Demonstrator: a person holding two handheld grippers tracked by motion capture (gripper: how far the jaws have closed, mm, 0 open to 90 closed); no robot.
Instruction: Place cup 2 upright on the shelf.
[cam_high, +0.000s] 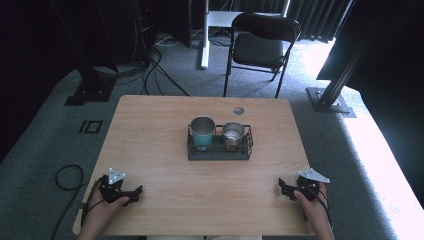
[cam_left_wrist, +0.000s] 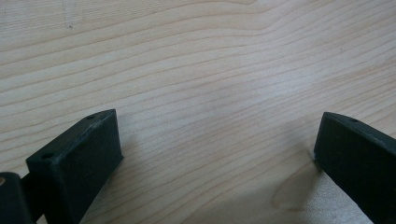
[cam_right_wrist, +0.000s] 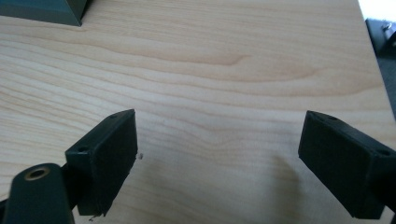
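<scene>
Steel cups sit side by side in the black wire caddy (cam_high: 219, 149) at frame centre: teal cup (cam_high: 202, 132) on the left, bare metal cup (cam_high: 233, 134) on the right, seemingly touching, though the view is small. Left gripper (cam_high: 131, 194) and right gripper (cam_high: 284, 188) rest at the bottom corners on the table (cam_high: 165, 115), fingers wide, holding nothing. Risk: wide fingers going for one cup could clip its neighbour or the caddy rail and drag the caddy.

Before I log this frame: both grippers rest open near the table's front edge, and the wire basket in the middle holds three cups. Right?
Not quite. The wire basket holds two cups, not three: a teal cup and a metal cup, as the high view shows. The left gripper and right gripper do rest open near the front edge.
</scene>
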